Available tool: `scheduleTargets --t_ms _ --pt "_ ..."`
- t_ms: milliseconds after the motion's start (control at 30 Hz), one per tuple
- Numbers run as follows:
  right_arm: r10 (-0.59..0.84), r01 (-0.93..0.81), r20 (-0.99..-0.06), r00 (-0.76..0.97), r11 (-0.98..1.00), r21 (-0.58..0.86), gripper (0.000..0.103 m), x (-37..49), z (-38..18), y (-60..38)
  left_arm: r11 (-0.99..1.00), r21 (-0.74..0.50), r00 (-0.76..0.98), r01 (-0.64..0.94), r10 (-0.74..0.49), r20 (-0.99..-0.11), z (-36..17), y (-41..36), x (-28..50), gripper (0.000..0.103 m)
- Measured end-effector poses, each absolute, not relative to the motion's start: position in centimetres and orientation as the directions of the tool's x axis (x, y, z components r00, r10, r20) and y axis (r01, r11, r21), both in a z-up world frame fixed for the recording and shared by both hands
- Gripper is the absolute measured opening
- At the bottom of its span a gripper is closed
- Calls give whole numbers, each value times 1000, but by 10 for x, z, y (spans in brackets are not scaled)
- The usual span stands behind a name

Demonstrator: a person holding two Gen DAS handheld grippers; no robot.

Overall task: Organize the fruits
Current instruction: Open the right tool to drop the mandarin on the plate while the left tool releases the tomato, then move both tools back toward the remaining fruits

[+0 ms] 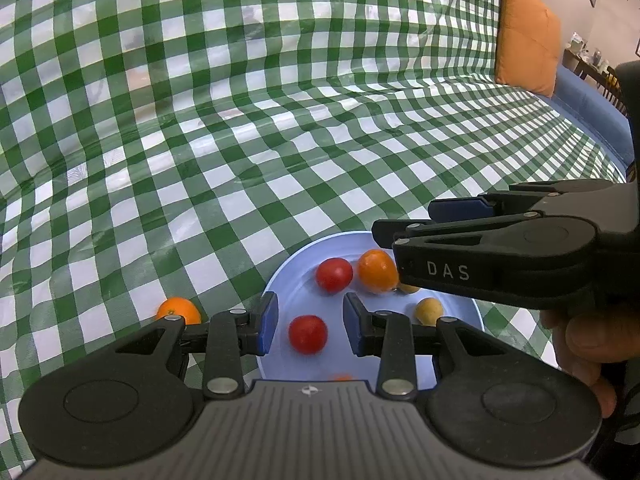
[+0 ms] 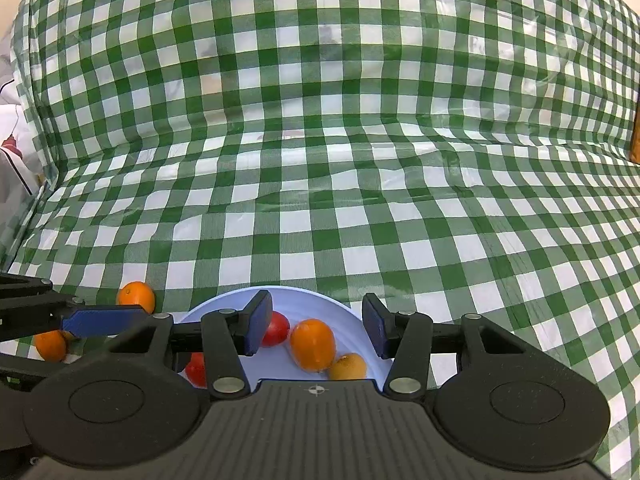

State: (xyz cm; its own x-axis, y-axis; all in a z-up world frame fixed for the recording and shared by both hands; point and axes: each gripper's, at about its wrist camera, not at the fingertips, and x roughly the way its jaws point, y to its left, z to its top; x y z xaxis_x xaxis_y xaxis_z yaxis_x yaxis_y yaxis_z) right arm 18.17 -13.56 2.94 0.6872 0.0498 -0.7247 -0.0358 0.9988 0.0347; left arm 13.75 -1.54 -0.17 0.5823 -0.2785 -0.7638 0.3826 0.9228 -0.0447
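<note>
A pale blue plate (image 1: 280, 280) (image 2: 336, 304) lies on the checked cloth. On it are two red tomatoes (image 1: 308, 334) (image 1: 334, 275), an orange (image 1: 376, 271) (image 2: 313, 344) and small yellow fruits (image 1: 429, 311) (image 2: 349, 366). Another orange (image 1: 179, 310) (image 2: 136, 297) lies on the cloth left of the plate, and one more orange (image 2: 50, 345) lies further left. My left gripper (image 1: 310, 326) is open above the near tomato, empty. My right gripper (image 2: 316, 324) is open over the plate, empty; it also shows in the left wrist view (image 1: 404, 228).
The green-and-white checked cloth (image 1: 240, 120) covers the seat and rises up the back. An orange cushion (image 1: 528, 36) leans at the far right above a blue sofa edge (image 1: 592, 112). A white garment (image 2: 12, 152) lies at the left.
</note>
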Motion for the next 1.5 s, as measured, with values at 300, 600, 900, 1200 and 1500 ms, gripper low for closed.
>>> scheduleTargets --t_ms 300,600,900,1200,1500 --pt "60 -22 -707 705 998 62 52 187 31 -122 953 -51 598 297 -227 -768 2 14 147 39" --pt "120 -57 -680 723 992 115 51 193 35 -92 990 -139 607 0 -111 -787 8 104 171 39" --pt "221 -140 -687 692 975 173 51 203 17 -50 979 -138 568 -147 -31 -822 -8 136 182 39" --pt "272 -216 -729 628 961 172 52 216 -9 -7 976 -135 500 -173 -31 -866 -33 143 188 39" --pt "250 -225 -773 584 964 142 53 233 -35 11 975 -114 464 -191 -13 -886 -48 146 189 37"
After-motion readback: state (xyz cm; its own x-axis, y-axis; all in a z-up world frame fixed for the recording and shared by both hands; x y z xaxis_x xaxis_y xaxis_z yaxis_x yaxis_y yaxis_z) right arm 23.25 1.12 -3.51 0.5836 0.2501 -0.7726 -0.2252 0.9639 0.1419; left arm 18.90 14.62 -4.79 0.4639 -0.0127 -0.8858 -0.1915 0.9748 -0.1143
